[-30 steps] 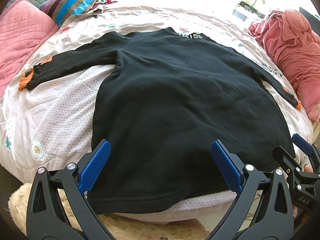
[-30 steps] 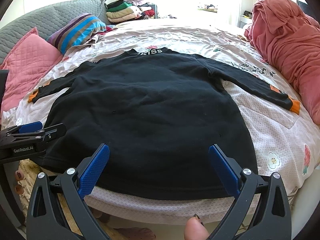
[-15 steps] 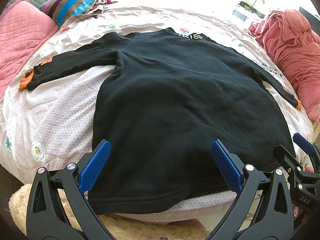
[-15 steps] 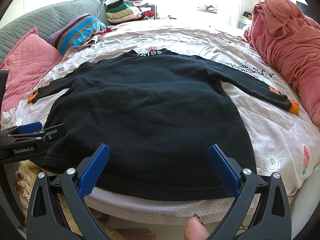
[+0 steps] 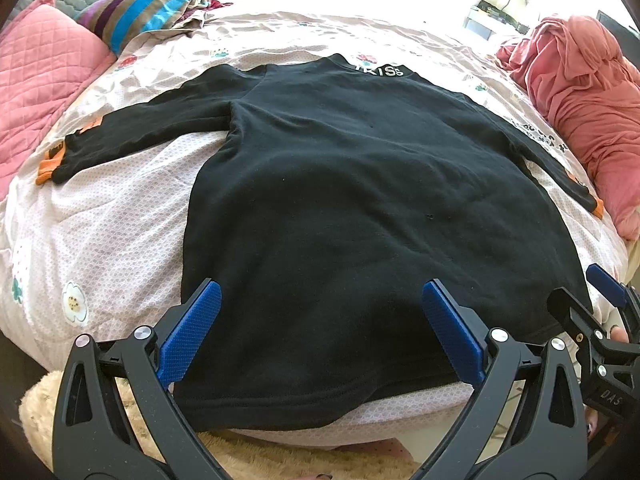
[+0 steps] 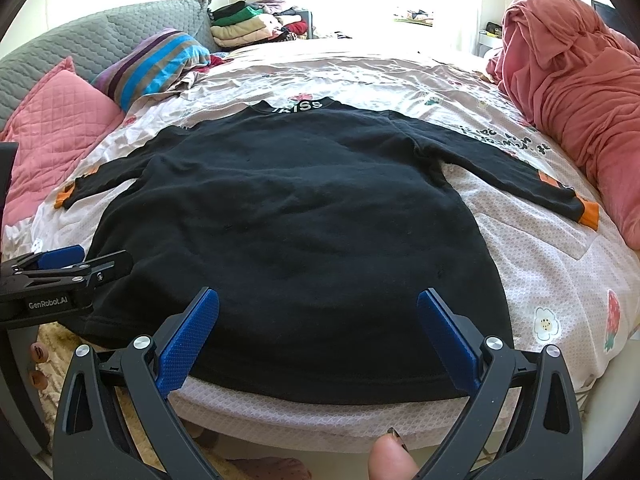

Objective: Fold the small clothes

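A black long-sleeved sweatshirt (image 5: 360, 200) (image 6: 296, 216) lies flat on the bed, back up, sleeves spread to both sides, with orange cuffs (image 5: 46, 168) (image 6: 588, 212) and white letters on the collar (image 6: 298, 107). Its hem hangs toward the bed's near edge. My left gripper (image 5: 320, 312) hovers open just above the hem, near the left corner, holding nothing. My right gripper (image 6: 318, 316) is open too, over the hem's right half. Each gripper shows in the other's view: the right one (image 5: 600, 300) at the far right, the left one (image 6: 80, 260) at the left edge.
The bed (image 6: 560, 280) has a pale floral cover. Pink pillows (image 5: 40, 72) and a striped cushion (image 5: 148, 12) lie at the left. A heap of salmon-red cloth (image 6: 572, 92) fills the right side. Folded clothes (image 6: 252, 28) are stacked at the back. A fluffy beige rug (image 5: 280, 456) lies below the bed.
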A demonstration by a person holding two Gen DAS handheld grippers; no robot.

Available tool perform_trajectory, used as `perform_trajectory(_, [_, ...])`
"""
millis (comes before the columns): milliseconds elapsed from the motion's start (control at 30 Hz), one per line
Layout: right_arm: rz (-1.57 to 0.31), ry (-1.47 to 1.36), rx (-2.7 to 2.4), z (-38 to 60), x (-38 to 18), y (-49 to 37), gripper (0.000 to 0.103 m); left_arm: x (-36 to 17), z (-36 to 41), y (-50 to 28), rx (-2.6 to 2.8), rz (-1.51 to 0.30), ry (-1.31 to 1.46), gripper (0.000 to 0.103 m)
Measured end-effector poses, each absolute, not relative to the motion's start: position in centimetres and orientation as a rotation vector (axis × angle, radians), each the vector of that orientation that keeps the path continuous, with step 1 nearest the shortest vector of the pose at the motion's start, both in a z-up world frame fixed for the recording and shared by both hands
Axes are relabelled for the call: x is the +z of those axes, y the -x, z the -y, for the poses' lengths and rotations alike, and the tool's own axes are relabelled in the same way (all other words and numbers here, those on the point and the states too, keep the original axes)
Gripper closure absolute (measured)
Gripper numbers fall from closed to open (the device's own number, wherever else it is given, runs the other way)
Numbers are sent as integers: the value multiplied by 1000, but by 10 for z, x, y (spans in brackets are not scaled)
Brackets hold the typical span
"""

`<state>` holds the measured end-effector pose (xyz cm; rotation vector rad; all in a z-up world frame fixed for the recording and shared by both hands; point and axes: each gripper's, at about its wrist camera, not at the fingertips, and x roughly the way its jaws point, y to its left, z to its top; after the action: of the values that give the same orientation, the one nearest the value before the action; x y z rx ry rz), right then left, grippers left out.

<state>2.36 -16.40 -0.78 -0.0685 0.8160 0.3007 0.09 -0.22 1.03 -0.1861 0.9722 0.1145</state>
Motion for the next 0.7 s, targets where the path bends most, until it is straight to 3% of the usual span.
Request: perform_trajectory(700, [-775,9,271,180,12,-60,4,31,1,-43,99,-968,187,8])
